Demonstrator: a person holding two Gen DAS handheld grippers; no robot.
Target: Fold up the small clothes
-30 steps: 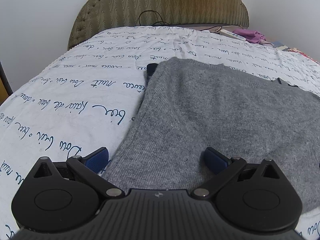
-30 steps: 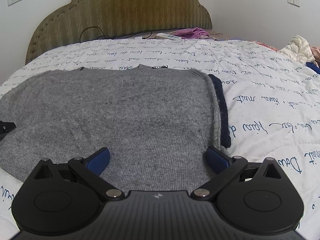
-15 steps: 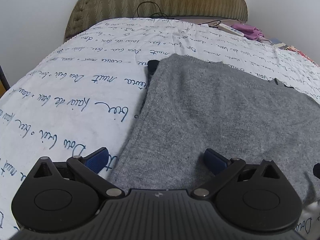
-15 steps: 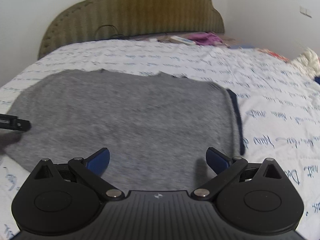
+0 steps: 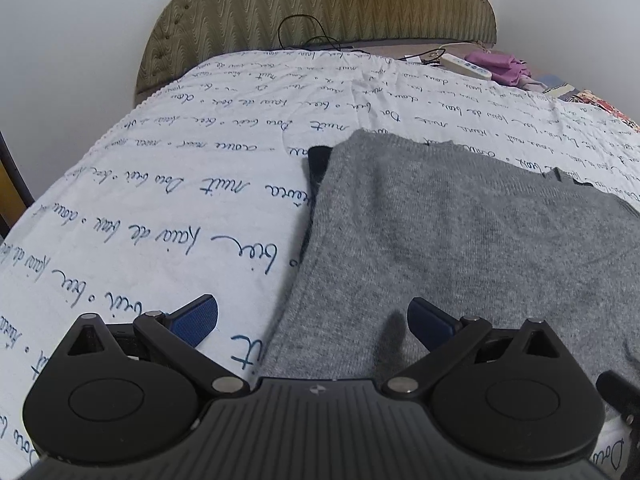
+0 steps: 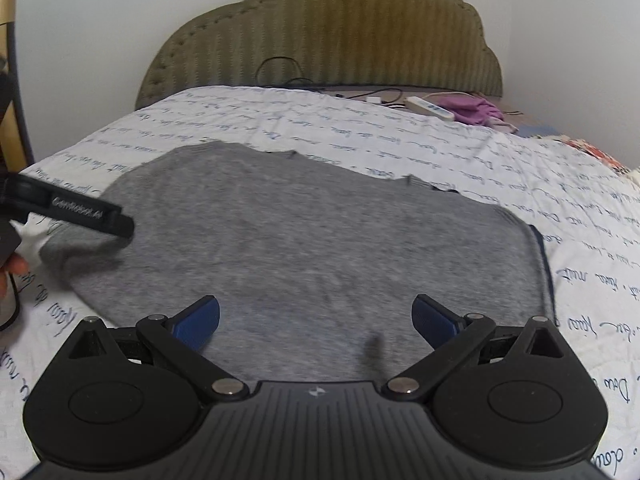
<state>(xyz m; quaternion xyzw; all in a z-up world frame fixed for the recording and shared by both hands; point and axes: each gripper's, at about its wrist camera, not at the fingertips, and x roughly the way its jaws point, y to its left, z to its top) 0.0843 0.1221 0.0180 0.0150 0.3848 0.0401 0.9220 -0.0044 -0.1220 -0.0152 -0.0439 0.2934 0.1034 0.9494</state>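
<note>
— How far along is the folding looking to you?

— Early, I would judge. The grey sweater [image 6: 312,240] is lying flat on the bed [image 5: 160,200], roughly midway between the headboard [image 6: 360,40] and the foot edge where both tools are hovering. Its sleeves seem to be tucked in already, since no grey sleeve is sticking out at either side, but the body is showing no crosswise fold yet.

— Are the tools holding anything?

— No. The left gripper [image 5: 312,320] is hanging over the sweater's near left corner with its jaws spread wide, one blue pad over the printed bedcover and the other over the knit. The right gripper [image 6: 316,316] is sitting over the near hem, jaws spread just as wide, gripping nothing.

— What is hard to make out?

— A dark blue strip [image 5: 318,164] is peeking out along the sweater's side edges; whether it is a lining, trim or a second garment underneath, I cannot tell. The near hem is being hidden behind both tool bodies. The right view is blurring slightly, and the person's hand [image 6: 12,268] is getting cut off at its left edge.
</note>
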